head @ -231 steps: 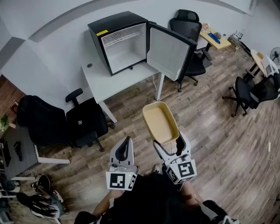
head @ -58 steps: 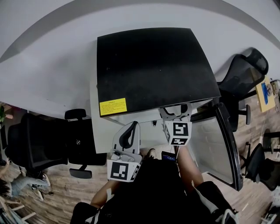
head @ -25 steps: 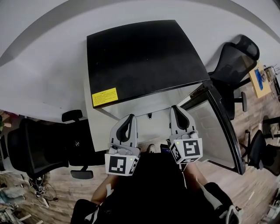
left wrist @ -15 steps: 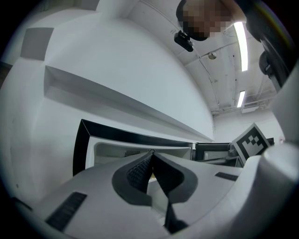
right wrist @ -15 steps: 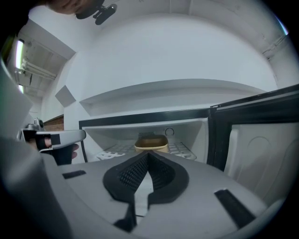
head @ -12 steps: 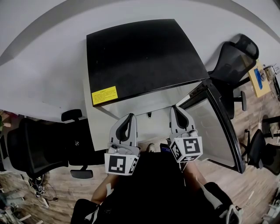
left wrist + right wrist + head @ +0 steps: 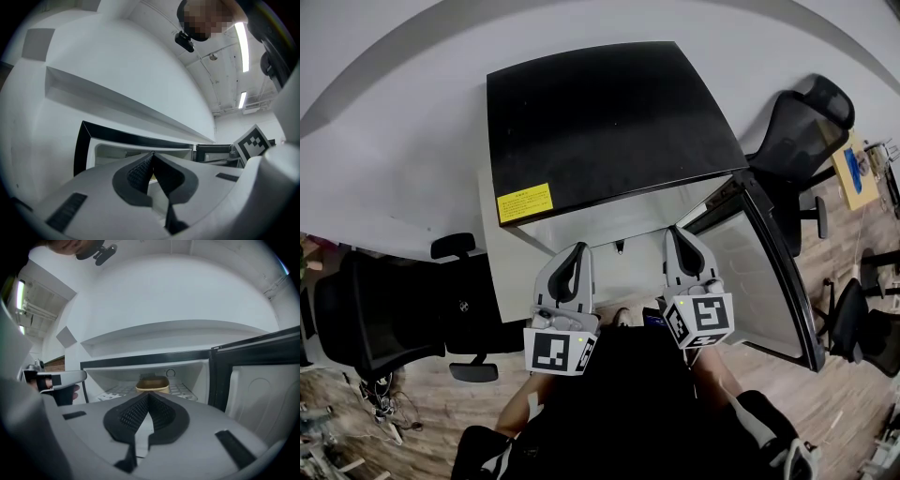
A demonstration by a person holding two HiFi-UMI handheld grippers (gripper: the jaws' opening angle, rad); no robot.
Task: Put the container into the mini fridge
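One tan container (image 7: 152, 384), seated on the wire shelf inside the mini fridge (image 7: 609, 122), near the fridge's back wall and roughly centred. Free of both tools and well apart from either.

Right gripper (image 7: 148, 394) just outside the fridge's open front, jaws pressed fully together, nothing between them. Left gripper (image 7: 152, 154) beside it, also before the fridge's opening, jaws likewise closed tip to tip and empty.

Placement step judged done. Closing of the fridge door (image 7: 764, 272) likely next, if wanted at all. Door swung wide on the fridge's right side, inner panel facing the opening. For a push shut: a reach round to the door's outer face or free edge, then a sweep leftward across the fridge's front, with both tools drawn clear of the gap first.

Narrow bare strip of white table (image 7: 502, 281) in front of the fridge. Black office chair (image 7: 811, 122) beyond the door on the fridge's right, perhaps close enough to crowd a wide swing of the arm.
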